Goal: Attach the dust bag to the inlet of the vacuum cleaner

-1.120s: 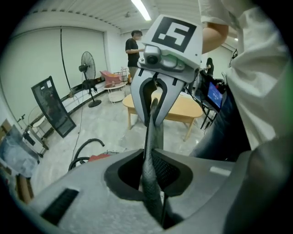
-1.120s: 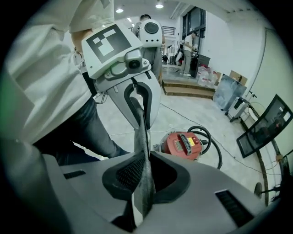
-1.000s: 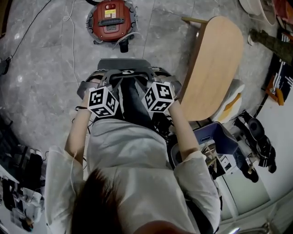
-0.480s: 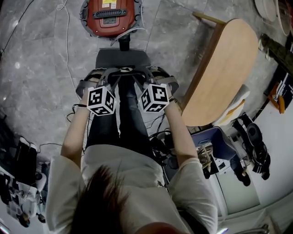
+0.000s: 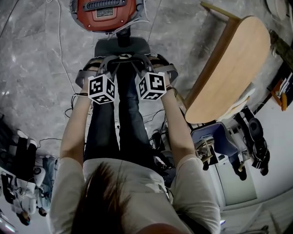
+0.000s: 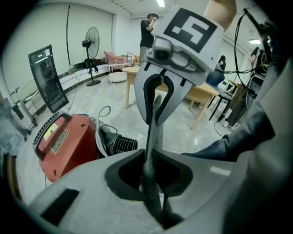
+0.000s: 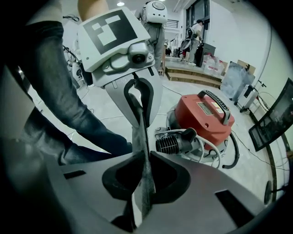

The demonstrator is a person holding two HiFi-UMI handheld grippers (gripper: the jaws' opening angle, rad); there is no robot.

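Observation:
In the head view the grey dust bag point(image 5: 121, 47) hangs low in front of the person's legs. Its far edge lies by the black ribbed inlet point(image 5: 124, 39) of the red vacuum cleaner point(image 5: 103, 11) on the floor. My left gripper point(image 5: 112, 68) and right gripper point(image 5: 137, 67) face each other, each shut on the bag's upper edge. The left gripper view shows my left gripper point(image 6: 149, 160) pinching a grey strip of bag point(image 6: 153, 128), which runs up to the right gripper point(image 6: 158, 107). The right gripper view mirrors this: my right gripper point(image 7: 144, 176) grips the bag point(image 7: 139, 137) opposite the left gripper point(image 7: 137, 107), beside the vacuum point(image 7: 206, 116) and inlet point(image 7: 176, 144).
A wooden table point(image 5: 229, 68) stands to the right, with a blue box point(image 5: 219, 137) and cabled gear below it. A white cord point(image 5: 62, 41) trails over the grey floor on the left. A standing fan point(image 6: 91, 39) and people are far back.
Both grippers have sunk with the bag toward the floor. The vacuum has slid up to the head view's top edge, and the bag's far edge now sits by the inlet.

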